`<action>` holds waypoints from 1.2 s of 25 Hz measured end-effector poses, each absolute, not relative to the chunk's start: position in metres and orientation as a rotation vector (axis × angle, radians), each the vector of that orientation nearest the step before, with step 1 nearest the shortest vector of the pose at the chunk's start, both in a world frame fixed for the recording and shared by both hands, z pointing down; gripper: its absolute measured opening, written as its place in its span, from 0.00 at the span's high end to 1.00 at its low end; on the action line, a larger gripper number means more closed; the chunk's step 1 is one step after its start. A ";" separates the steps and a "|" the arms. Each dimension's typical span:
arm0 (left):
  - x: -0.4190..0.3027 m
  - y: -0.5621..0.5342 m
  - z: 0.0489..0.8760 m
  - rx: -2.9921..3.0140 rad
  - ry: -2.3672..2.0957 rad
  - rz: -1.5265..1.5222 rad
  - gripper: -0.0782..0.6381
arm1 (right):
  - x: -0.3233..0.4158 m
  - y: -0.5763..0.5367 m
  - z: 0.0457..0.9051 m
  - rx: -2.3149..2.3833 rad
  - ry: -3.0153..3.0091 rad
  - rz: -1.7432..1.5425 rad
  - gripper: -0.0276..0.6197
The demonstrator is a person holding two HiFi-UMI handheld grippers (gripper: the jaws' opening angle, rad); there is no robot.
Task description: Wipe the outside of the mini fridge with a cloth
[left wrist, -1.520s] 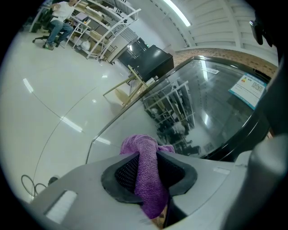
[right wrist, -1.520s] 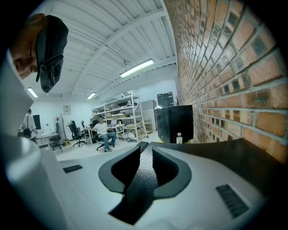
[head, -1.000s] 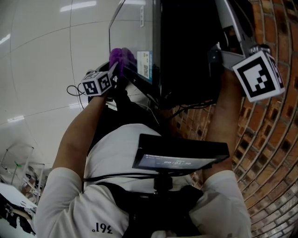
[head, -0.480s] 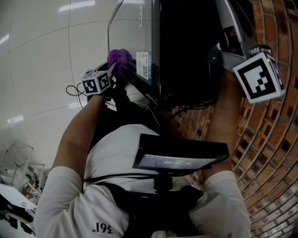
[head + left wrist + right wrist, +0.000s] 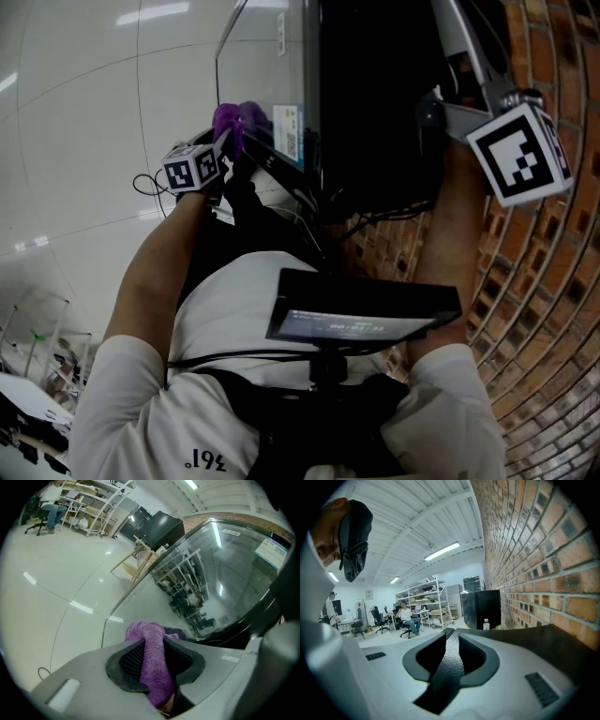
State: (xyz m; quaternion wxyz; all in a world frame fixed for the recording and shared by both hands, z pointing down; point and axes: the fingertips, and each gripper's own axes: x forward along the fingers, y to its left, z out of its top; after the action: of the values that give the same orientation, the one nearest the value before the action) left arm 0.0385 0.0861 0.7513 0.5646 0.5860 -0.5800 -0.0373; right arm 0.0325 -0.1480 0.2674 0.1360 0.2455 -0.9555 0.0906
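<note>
Nearest, a screen sits at the person's chest, and both arms reach out past it. The left tongs are clamped on a narrow fold of the purple cloth. The bunched end sticks out beyond the tips, against the lower part of the fridge door, beside a label. The right tongs are closed with nothing between them. They are held up at the fridge's far side, close to the brick wall. Beyond lies pale floor, with a cable looping near the left hand.

The main risk I see is the grip. Only a thin strip of cloth is pinched, so drag across the glass could pull it free or roll it aside. The hard tips might then scrape the door. A firm push could also swing the door or shift the fridge if the right hand is not bracing it. A low stroke could snag the cable.

The fridge's top is cut off in the head view, and its body is a dark mass with no visible edges. The gap between the fridge and the wall is in shadow. I cannot tell whether the right tongs touch the fridge, or how much of the cloth actually meets the glass.
</note>
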 end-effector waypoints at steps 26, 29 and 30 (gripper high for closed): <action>0.005 0.076 0.669 1.449 -1.402 -0.293 0.74 | 0.038 -0.151 0.270 0.738 -2.760 0.264 0.84; 0.002 0.074 0.653 1.467 -1.399 -0.325 0.74 | 0.038 -0.149 0.269 0.725 -2.765 0.259 0.84; 0.001 0.072 0.646 1.478 -1.393 -0.338 0.74 | 0.039 -0.148 0.269 0.724 -2.768 0.252 0.84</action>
State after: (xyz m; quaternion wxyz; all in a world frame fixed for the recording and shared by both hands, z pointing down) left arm 0.0009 0.0721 0.6462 0.5152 0.6154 -0.5797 -0.1406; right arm 0.0390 -0.1482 0.2685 0.1344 0.2497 -0.9550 0.0870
